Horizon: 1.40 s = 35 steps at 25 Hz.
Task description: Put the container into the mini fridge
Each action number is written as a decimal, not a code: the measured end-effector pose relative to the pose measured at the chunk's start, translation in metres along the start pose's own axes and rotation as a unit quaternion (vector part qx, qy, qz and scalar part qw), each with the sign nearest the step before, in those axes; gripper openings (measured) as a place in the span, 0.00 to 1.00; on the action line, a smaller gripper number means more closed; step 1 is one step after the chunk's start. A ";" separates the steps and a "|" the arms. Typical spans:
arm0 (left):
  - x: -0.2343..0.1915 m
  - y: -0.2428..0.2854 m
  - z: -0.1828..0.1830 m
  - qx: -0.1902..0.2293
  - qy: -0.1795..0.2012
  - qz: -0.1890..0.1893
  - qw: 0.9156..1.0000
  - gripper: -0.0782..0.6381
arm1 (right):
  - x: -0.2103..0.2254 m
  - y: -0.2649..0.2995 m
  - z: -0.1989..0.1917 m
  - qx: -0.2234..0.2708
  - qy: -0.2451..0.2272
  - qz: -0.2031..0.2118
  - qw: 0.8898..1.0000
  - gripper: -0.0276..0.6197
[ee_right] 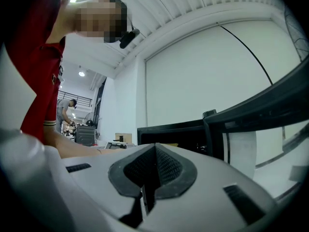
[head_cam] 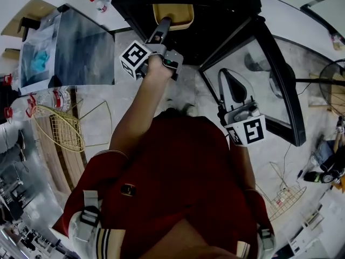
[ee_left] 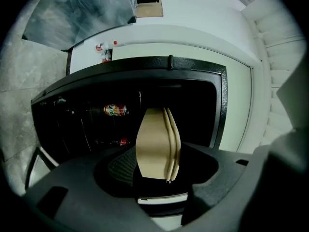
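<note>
The open mini fridge (ee_left: pixel 145 64) lies dead ahead of me, its door (head_cam: pixel 280 80) swung out to my right. The tan container (ee_left: pixel 157 144) is at the cavity's mouth — clamped on edge in my left gripper (head_cam: pixel 163 25), pointing straight inward. My right gripper (ee_right: pixel 154 153) — jaws pressed together, empty — hangs by the door.

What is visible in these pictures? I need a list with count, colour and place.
container: one, tan, held at the fridge opening
mini fridge: one, black, open, ahead of the person
fridge door: one, black-framed glass, swung open at right
bottle: one, orange label, inside the fridge
wire basket: one, pale yellow, floor at left
left gripper: one, dark, closed on the container
right gripper: one, grey, jaws together, empty
</note>
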State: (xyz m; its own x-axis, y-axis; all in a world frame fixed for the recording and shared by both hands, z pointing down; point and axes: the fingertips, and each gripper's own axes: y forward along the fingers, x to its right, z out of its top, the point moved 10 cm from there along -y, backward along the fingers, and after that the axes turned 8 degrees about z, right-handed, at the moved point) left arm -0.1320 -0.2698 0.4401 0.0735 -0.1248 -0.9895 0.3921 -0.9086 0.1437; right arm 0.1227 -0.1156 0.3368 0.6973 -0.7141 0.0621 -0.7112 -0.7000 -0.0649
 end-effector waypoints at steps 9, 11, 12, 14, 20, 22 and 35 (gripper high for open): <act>-0.002 0.032 0.010 0.029 -0.010 0.005 1.000 0.48 | 0.010 0.004 -0.002 -0.006 0.002 -0.010 1.000 0.04; -0.002 0.038 0.012 0.034 -0.011 0.007 0.999 0.48 | 0.012 0.005 -0.002 -0.008 0.003 -0.012 1.000 0.04; -0.001 0.041 0.012 0.037 -0.010 0.008 0.999 0.48 | 0.013 0.006 -0.002 -0.008 0.003 -0.013 1.000 0.04; -0.001 0.047 0.013 0.044 -0.010 0.010 0.999 0.48 | 0.015 0.006 -0.003 -0.009 0.006 -0.015 1.000 0.04; 0.002 0.063 0.015 0.066 -0.011 0.012 0.998 0.48 | 0.021 0.006 -0.003 -0.012 0.018 -0.023 0.999 0.04; 0.002 0.067 0.017 0.073 -0.009 0.012 0.997 0.48 | 0.022 0.005 -0.004 -0.012 0.019 -0.026 0.999 0.04; 0.004 0.070 0.024 0.094 0.003 0.001 0.996 0.51 | 0.021 0.003 -0.005 -0.010 0.023 -0.027 0.999 0.04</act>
State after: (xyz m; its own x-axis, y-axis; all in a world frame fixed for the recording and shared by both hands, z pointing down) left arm -0.1262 -0.3438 0.4462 0.0793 -0.1257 -0.9889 0.2125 -0.9671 0.1400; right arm 0.1348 -0.1323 0.3430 0.7299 -0.6747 0.1098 -0.6750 -0.7368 -0.0403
